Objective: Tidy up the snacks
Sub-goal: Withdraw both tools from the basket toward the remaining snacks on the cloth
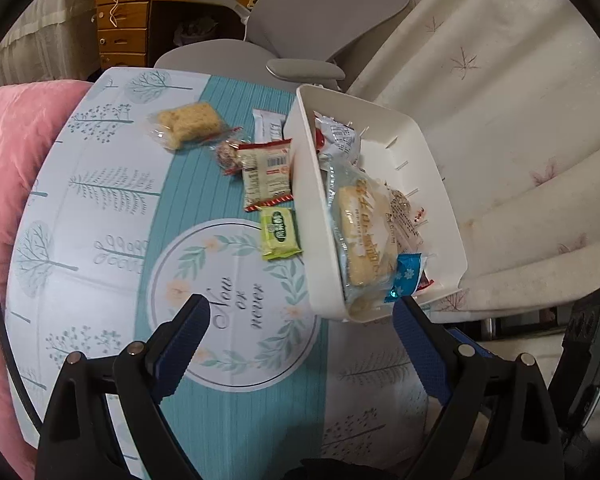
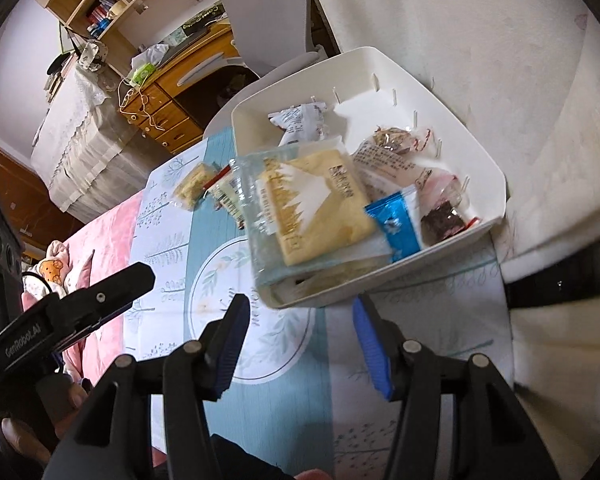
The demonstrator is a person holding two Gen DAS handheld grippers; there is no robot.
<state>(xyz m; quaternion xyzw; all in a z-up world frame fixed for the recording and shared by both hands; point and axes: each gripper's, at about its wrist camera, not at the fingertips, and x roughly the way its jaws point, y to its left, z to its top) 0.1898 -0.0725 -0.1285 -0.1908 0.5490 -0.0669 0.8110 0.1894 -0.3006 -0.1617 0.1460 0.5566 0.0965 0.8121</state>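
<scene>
Both hands are between picks: the left gripper (image 1: 300,320) gapes wide and empty, the right gripper (image 2: 300,320) half-spread and empty, white bin (image 1: 440,184) part-filled, so next I'd reach for the green packet (image 1: 280,233) lying just beside it

A wooden desk (image 1: 148,12) with drawers is standing behind a grey office chair (image 1: 300,20); cream leaf-patterned fabric (image 1: 520,120) is draping beside the teal-clothed table (image 1: 100,200).

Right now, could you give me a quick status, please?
Left gripper and right gripper open, empty. Bin part-filled. Five snacks on cloth, green packet nearest.
</scene>
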